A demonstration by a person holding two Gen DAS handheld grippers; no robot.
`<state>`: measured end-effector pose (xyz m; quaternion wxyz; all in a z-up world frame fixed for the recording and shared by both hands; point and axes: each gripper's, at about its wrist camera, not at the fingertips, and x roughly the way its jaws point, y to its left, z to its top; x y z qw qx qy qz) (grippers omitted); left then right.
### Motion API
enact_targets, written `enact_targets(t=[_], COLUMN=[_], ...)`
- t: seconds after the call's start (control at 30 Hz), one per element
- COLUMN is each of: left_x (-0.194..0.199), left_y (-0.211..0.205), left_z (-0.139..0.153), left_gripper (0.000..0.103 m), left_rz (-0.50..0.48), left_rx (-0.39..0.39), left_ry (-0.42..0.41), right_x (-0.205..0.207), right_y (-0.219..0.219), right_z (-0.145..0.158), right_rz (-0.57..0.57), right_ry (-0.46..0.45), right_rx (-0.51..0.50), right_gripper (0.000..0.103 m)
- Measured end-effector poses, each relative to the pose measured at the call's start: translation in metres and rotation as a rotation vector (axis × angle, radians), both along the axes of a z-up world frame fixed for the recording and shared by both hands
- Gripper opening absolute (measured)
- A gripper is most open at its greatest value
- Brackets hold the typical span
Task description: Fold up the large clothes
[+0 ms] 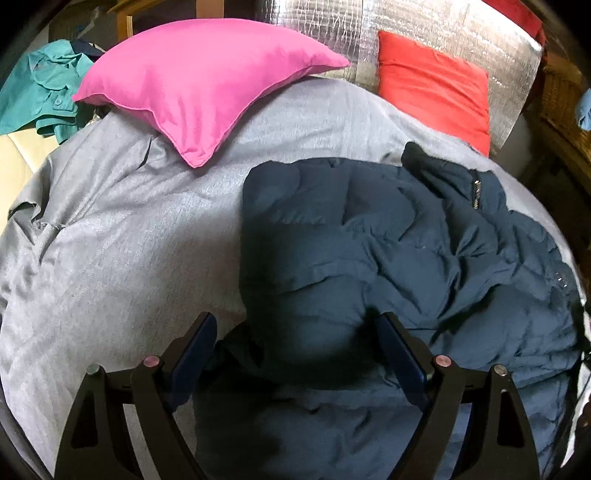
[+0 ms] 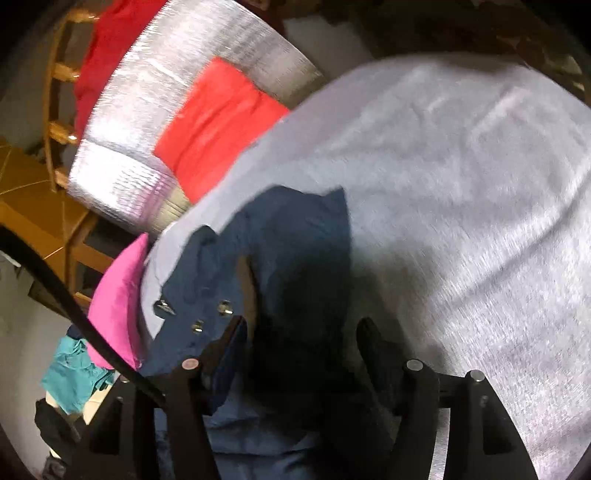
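A navy quilted puffer jacket [image 1: 406, 240] lies crumpled on the grey bed cover [image 1: 129, 240], toward the right side. My left gripper [image 1: 295, 325] is open, its jaws wide apart around a bulging fold of the jacket at its near edge. In the blurred right wrist view, my right gripper [image 2: 299, 332] is open, with the jacket [image 2: 288, 243] between and beyond its jaws. Metal snaps [image 2: 210, 317] show on the jacket edge by the left finger [image 2: 229, 350]. Whether the fingers touch the fabric is unclear.
A pink pillow [image 1: 199, 88] and a red pillow [image 1: 436, 88] lie at the head of the bed against a silver foil panel [image 1: 332, 26]. A teal garment [image 1: 40, 88] hangs off the left. A wicker basket [image 1: 561, 96] stands to the right. A black cable [image 2: 74, 299] crosses the right view.
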<state>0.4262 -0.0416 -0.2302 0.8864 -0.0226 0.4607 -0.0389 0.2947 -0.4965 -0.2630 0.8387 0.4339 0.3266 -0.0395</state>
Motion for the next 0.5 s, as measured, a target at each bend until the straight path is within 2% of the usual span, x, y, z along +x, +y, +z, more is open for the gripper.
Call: enact_targets(t=[0.1,0.13,0.17,0.23,0.37,0.43,0.5], left_x=[0.004,0.005,0.005,0.006,0.002,0.0,0.004], left_y=[-0.006,-0.008,-0.01,-0.012,-0.014,-0.017,-0.021], left_z=[-0.012,-0.013,-0.013,-0.009,0.004,0.009,0.001], left_gripper=[0.09,0.09,0.09,0.09,0.09,0.09,0.09], left_rz=[0.003,0.0,-0.002,-0.003,-0.011,-0.017,-0.02], left_rx=[0.033,0.046,0.055,0.053,0.024,0.029,0.056], left_ry=[0.025,0.022,0.021,0.02,-0.024,-0.052,-0.015], right_x=[0.009,0.015,0.019,0.019,0.014,0.018,0.023], right_y=[0.012,0.017,0.021,0.025,0.033,0.035,0.032], right_z=[-0.001,-0.008,-0.013,-0.011,0.012,0.01,-0.003], right_rz=[0.04,0.067,0.082,0.076,0.065,0.069,0.077], right_ry=[0.029,0.067,0.097,0.09,0.039,0.065,0.121], right_rx=[-0.045,-0.056,-0.063,-0.096,-0.166,-0.183,-0.163], right_gripper=[0.064,0.055,0.053,0.043,0.043,0.043,0.047])
